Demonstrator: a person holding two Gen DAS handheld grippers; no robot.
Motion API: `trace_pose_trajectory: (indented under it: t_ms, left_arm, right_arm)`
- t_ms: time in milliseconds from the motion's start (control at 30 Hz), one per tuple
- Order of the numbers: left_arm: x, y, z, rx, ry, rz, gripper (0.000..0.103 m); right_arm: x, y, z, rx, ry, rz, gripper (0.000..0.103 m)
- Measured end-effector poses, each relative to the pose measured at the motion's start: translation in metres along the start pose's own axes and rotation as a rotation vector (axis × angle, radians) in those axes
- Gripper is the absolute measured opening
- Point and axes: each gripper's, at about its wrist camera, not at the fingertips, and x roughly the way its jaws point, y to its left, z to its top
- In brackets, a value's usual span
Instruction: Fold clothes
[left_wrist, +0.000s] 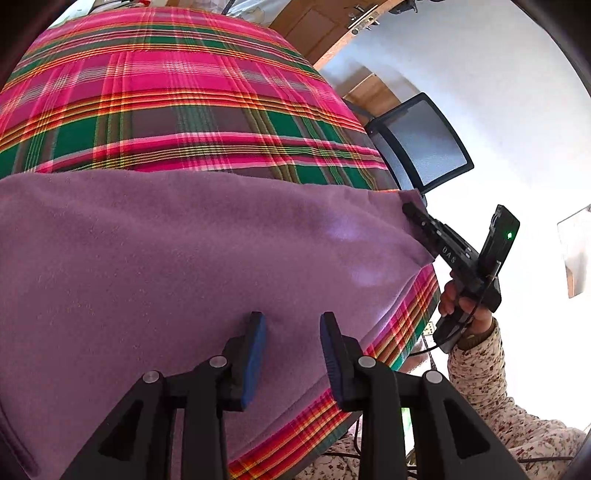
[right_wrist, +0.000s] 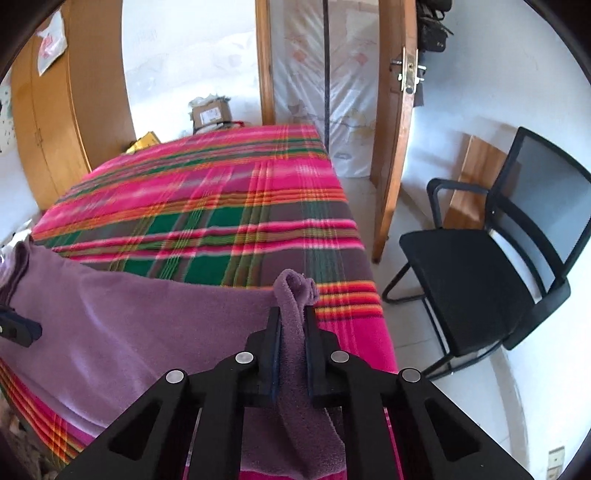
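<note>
A purple fleece garment (left_wrist: 166, 266) lies spread across the near part of a bed covered with a pink, green and orange plaid blanket (left_wrist: 177, 107). Its near hem runs close to the bed's near edge, leaving a strip of plaid showing along that edge.

On the left, the left gripper (left_wrist: 292, 321) hovers over the garment near its near hem. Its jaws stand apart and nothing sits between the blue pads; the fleece under them lies flat and ungripped.

To the right, at the garment's right-hand corner close to the bed's right edge, the right gripper (right_wrist: 293, 317) has its jaws clamped on a bunched fold of the fleece, which curls up out of the pads. From the left wrist view the same gripper (left_wrist: 412, 210) bites the cloth's corner, with the person's hand (left_wrist: 465, 306) on its handle and a floral sleeve (left_wrist: 491, 391) behind.

The step in hand looks like securing two hold points before lifting a fold. To do it well, the left gripper should come down on the near hem and pinch only the layers meant to travel, level with the right grip, so the edge rises straight. Both should then carry the cloth together, keeping it lightly taut, or the fold may skew.

A black chair (right_wrist: 491, 266) stands on the floor beyond the bed's right edge.
</note>
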Motion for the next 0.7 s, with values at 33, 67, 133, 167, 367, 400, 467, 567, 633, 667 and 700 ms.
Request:
trace_pose_trajectory:
  t_ms: [33,67,133,167,367,400,467,567,633,667,700]
  left_arm:
    - [0.000,0.001,0.000,-0.002,-0.001,-0.004,0.032]
    - [0.000,0.001,0.000,-0.003,-0.002,-0.008,0.032]
    - [0.000,0.002,-0.001,-0.004,-0.004,-0.013,0.032]
    - [0.000,0.002,-0.001,-0.003,-0.005,-0.014,0.032]
    - [-0.001,0.001,-0.001,0.001,-0.009,-0.012,0.032]
    - [-0.001,0.001,-0.001,0.002,-0.009,-0.011,0.032]
    - [-0.001,0.000,-0.001,0.005,-0.010,-0.007,0.032]
    - [-0.001,-0.001,-0.002,0.011,-0.010,-0.011,0.032]
    - [0.000,-0.002,-0.003,0.015,-0.006,-0.018,0.032]
    - [0.001,-0.003,-0.003,0.019,-0.002,-0.022,0.032]
    - [0.001,-0.004,-0.004,0.024,0.002,-0.024,0.032]
  right_arm:
    - [0.000,-0.004,0.002,0.010,-0.007,0.001,0.010]
    - [0.000,-0.007,0.004,0.020,-0.013,0.002,0.010]
    - [0.003,-0.011,0.008,0.033,-0.010,-0.008,0.010]
    - [0.009,-0.011,0.009,0.032,0.011,-0.003,0.010]
    - [0.015,-0.018,0.008,0.060,0.034,-0.011,0.016]
    - [0.014,-0.019,0.007,0.064,0.036,-0.012,0.020]
    - [0.012,-0.020,0.007,0.063,0.041,-0.037,0.025]
    - [0.001,-0.015,0.009,0.047,0.021,-0.096,0.025]
    - [-0.008,-0.013,0.009,0.046,-0.003,-0.111,0.027]
    - [-0.014,-0.012,0.009,0.052,-0.016,-0.109,0.027]
    - [-0.019,-0.009,0.007,0.051,-0.023,-0.094,0.027]
